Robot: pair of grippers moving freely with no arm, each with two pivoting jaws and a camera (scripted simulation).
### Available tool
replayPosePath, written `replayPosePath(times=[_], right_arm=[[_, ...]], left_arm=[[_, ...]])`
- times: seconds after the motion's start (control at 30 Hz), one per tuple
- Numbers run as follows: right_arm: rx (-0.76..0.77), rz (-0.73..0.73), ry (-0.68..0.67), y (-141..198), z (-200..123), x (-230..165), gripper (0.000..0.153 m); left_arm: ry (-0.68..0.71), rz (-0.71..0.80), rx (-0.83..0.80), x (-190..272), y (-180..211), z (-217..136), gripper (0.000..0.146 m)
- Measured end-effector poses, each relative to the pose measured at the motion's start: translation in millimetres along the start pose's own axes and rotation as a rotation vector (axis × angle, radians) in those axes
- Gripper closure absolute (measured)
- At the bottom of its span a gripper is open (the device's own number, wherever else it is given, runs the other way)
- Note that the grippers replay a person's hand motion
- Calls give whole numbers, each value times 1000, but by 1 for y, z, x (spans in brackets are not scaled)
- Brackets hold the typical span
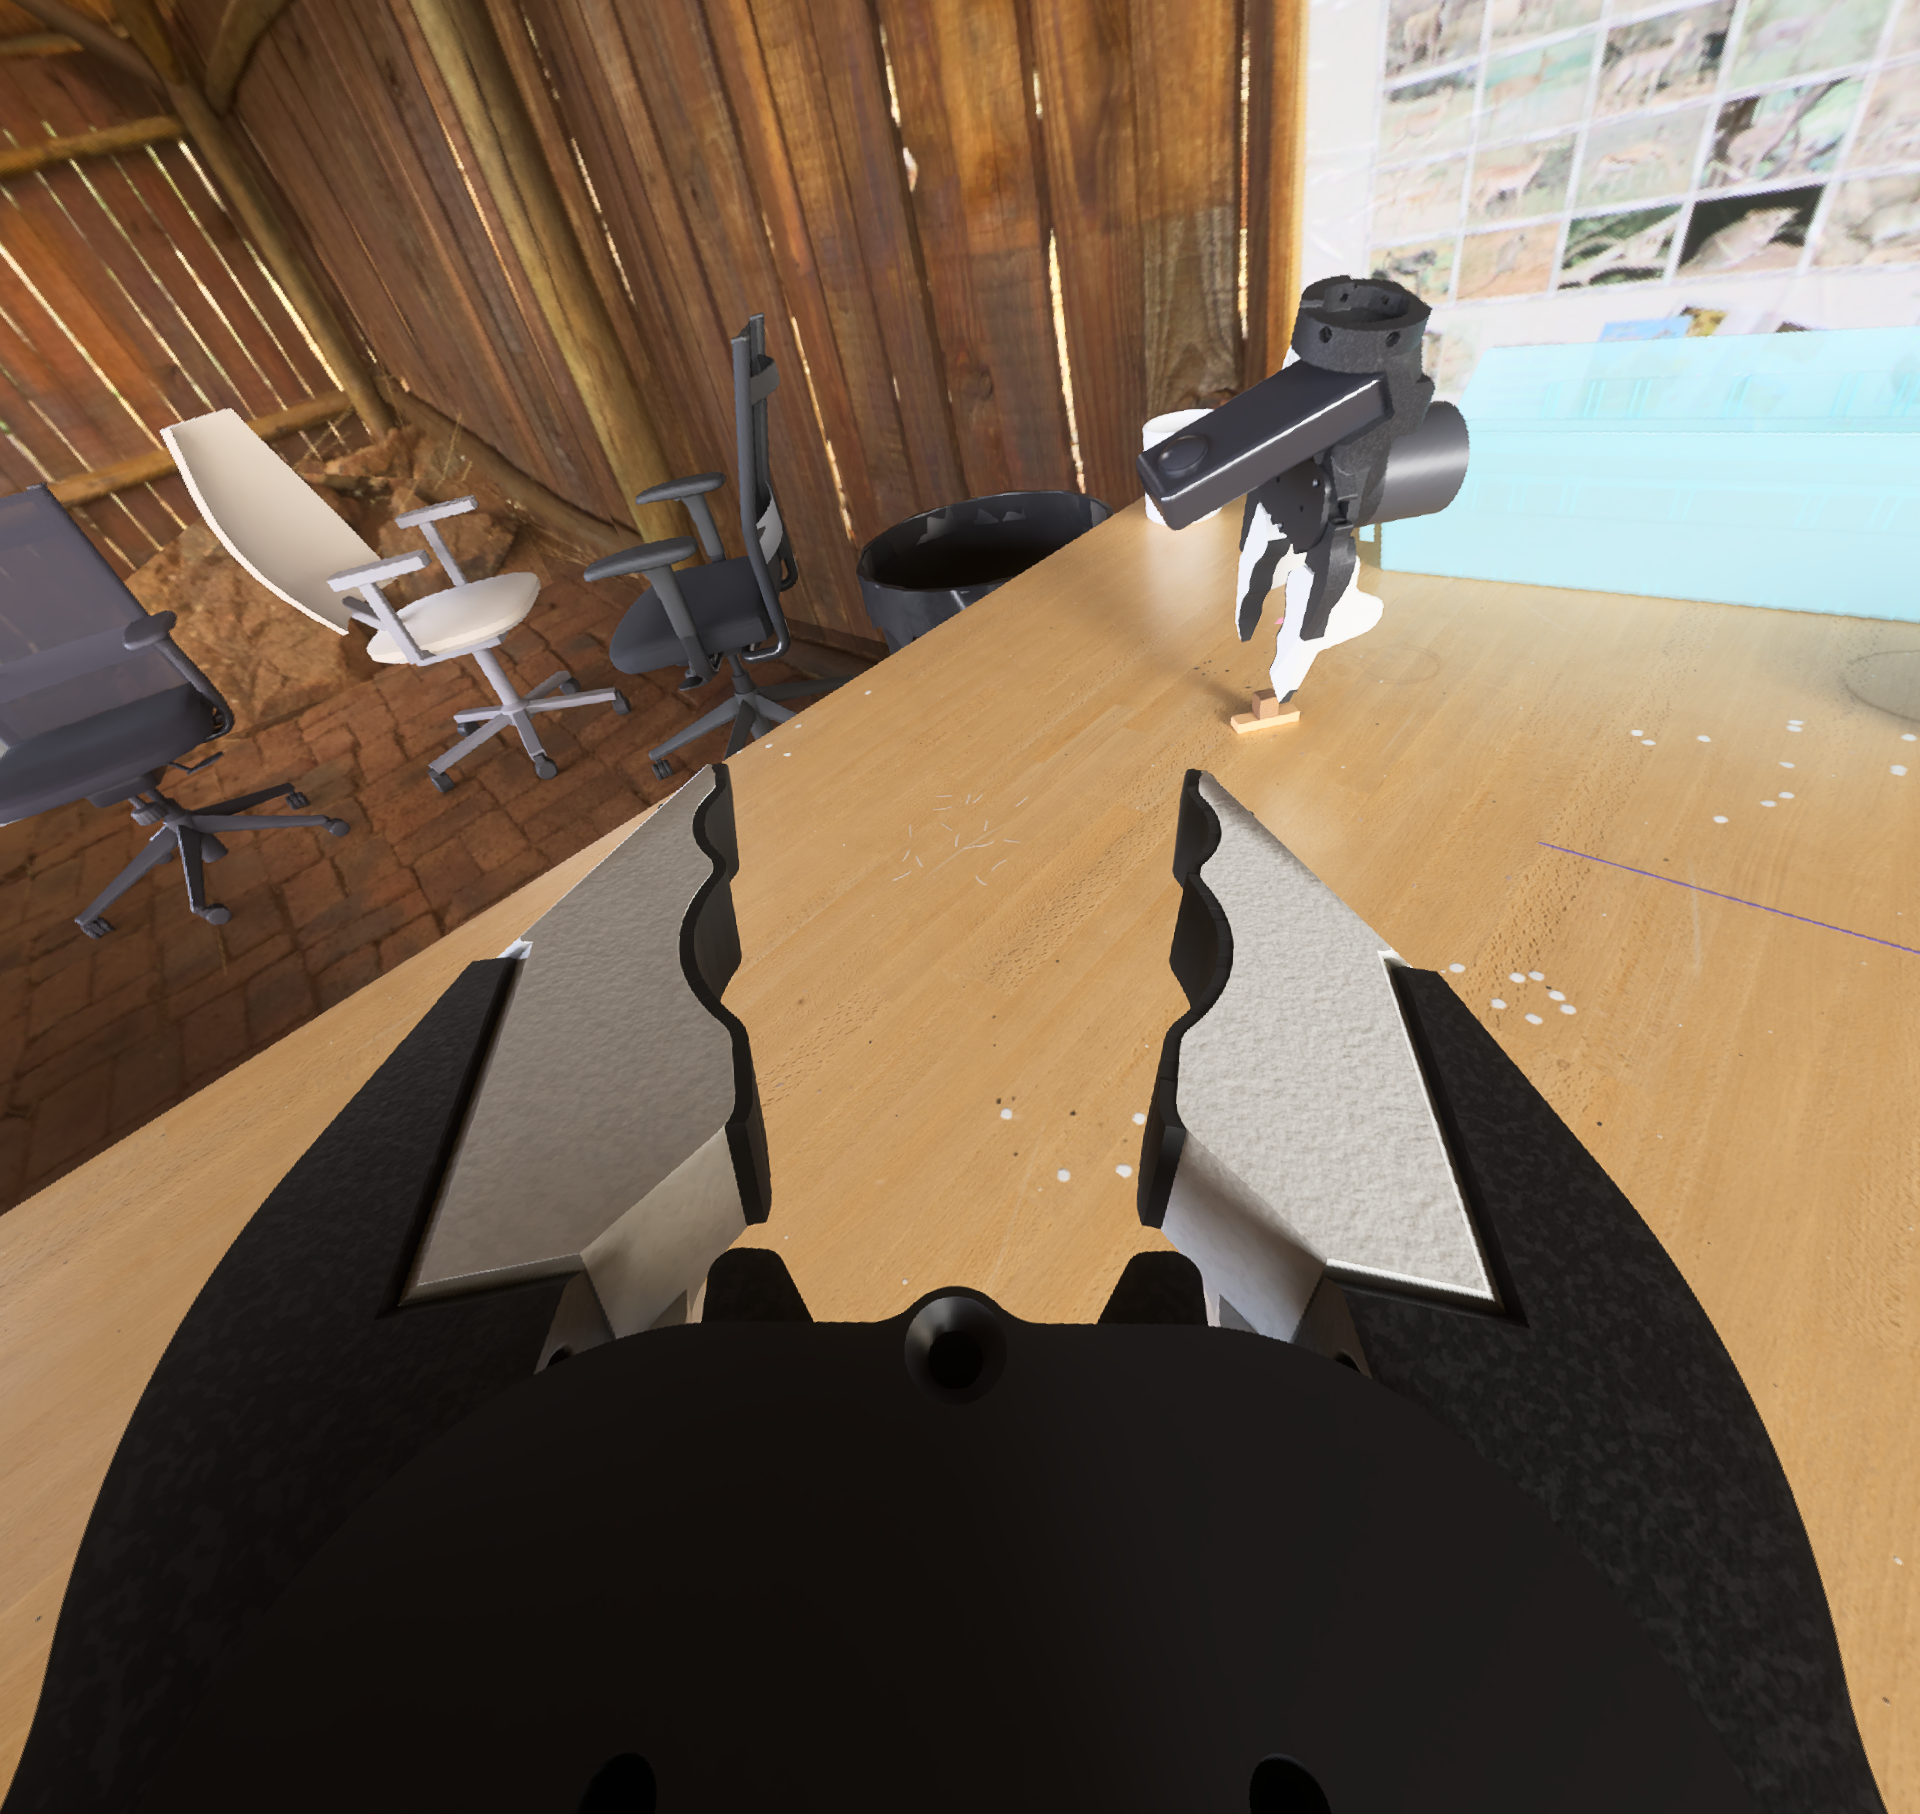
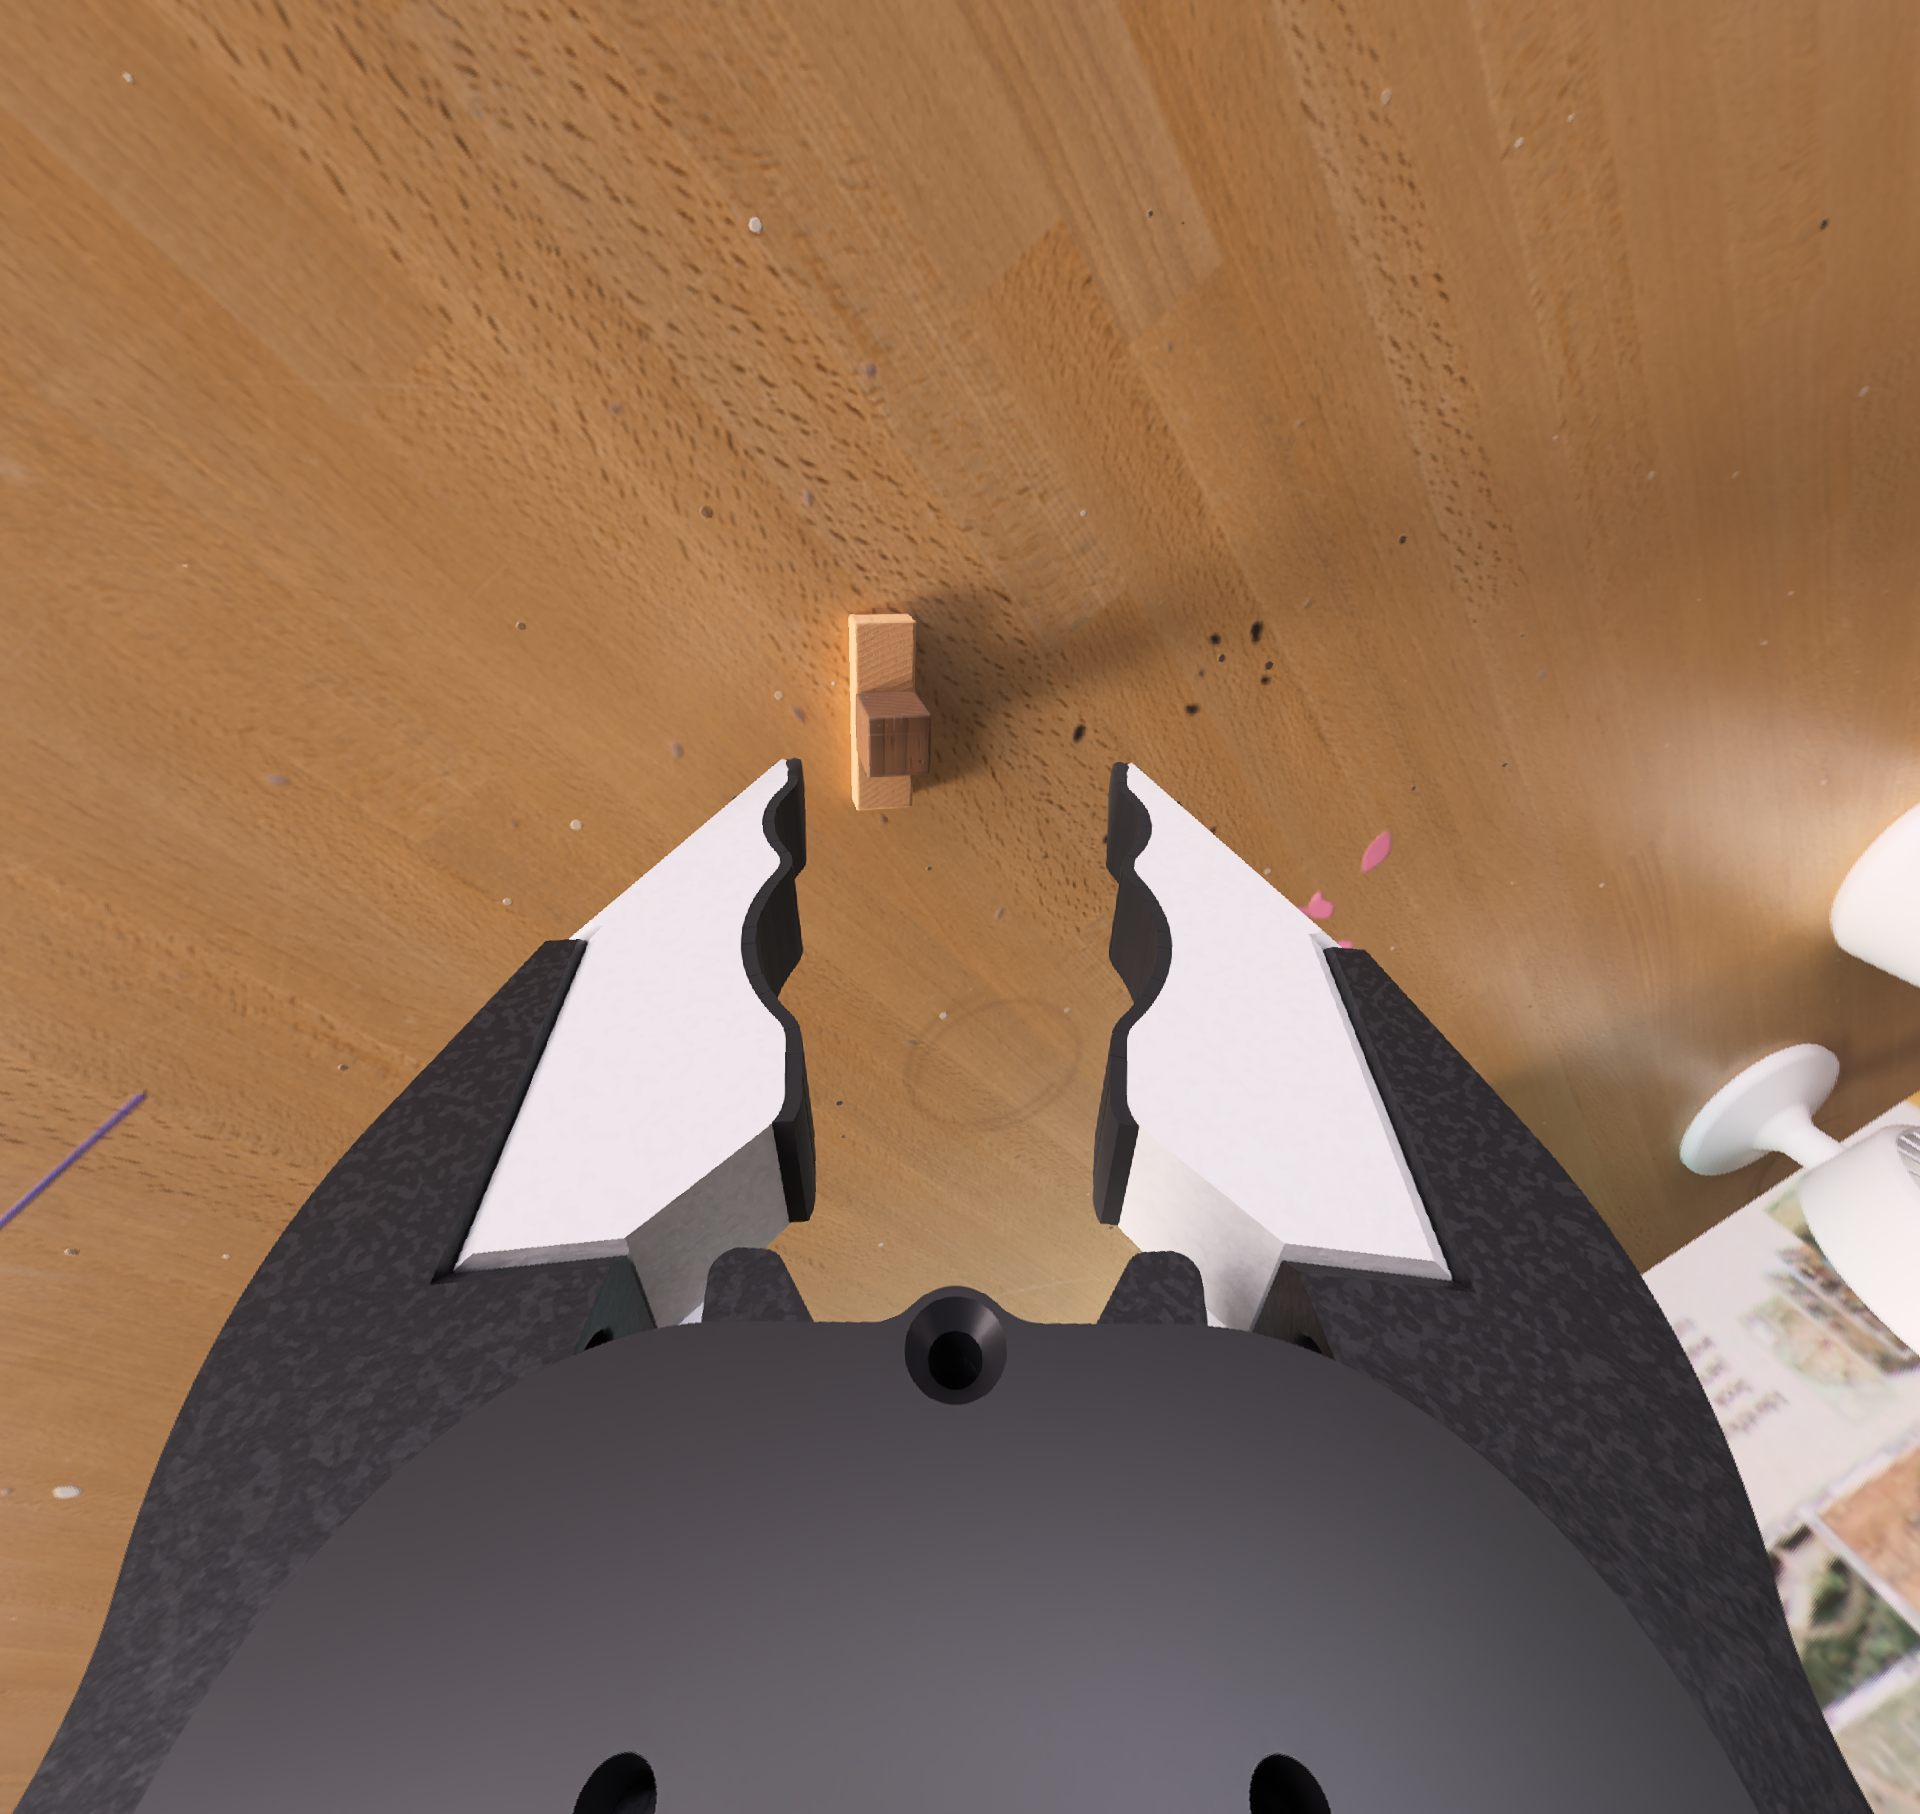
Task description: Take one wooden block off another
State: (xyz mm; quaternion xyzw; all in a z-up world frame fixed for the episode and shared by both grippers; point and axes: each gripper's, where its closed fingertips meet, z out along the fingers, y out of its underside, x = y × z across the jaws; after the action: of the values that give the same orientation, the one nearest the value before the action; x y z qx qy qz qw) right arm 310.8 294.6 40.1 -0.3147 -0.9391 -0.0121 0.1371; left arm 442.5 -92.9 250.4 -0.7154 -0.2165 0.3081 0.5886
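A small dark wooden block [image 2: 894, 738] sits on a flat pale wooden block [image 2: 879, 658] on the wooden table [image 2: 520, 414]. My right gripper [image 2: 956, 767] is open and empty, looking down on the pair, which lies just beyond and left of the gap between its fingertips. In the left wrist view the two blocks [image 1: 1264, 710] show far off on the table, with the right gripper [image 1: 1273, 658] hanging just above them. My left gripper [image 1: 954, 777] is open and empty, low over the table and well short of the blocks.
A light blue box [image 1: 1683, 486] stands behind the right gripper. A black bin [image 1: 966, 554] and office chairs [image 1: 717, 559] stand beyond the table's left edge [image 1: 582, 845]. White stemmed objects [image 2: 1787, 1130] and printed sheets [image 2: 1818, 1432] lie at the right in the right wrist view.
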Motion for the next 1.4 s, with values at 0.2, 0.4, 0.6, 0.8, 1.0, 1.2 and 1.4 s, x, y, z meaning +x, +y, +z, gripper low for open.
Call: replayPosePath(times=[0.2,0.4,0.6,0.8,1.0,1.2,1.4], right_arm=[[-51,4,-31,6,17,-3,96],[-27,42,-154,8,21,-13,138],[-42,83,-119,12,15,-9,139],[1,110,12,8,-15,7,139],[8,91,137,5,-51,17,139],[37,88,187,3,-80,24,139],[52,83,207,4,-96,26,139]], left_arm=[[7,3,-8,1,2,2,61],[14,15,-17,4,4,5,61],[18,26,-26,7,5,6,61],[25,30,-29,10,6,8,61],[35,42,-39,15,7,11,61],[40,48,-39,18,6,11,61],[46,50,-42,20,7,13,61]])
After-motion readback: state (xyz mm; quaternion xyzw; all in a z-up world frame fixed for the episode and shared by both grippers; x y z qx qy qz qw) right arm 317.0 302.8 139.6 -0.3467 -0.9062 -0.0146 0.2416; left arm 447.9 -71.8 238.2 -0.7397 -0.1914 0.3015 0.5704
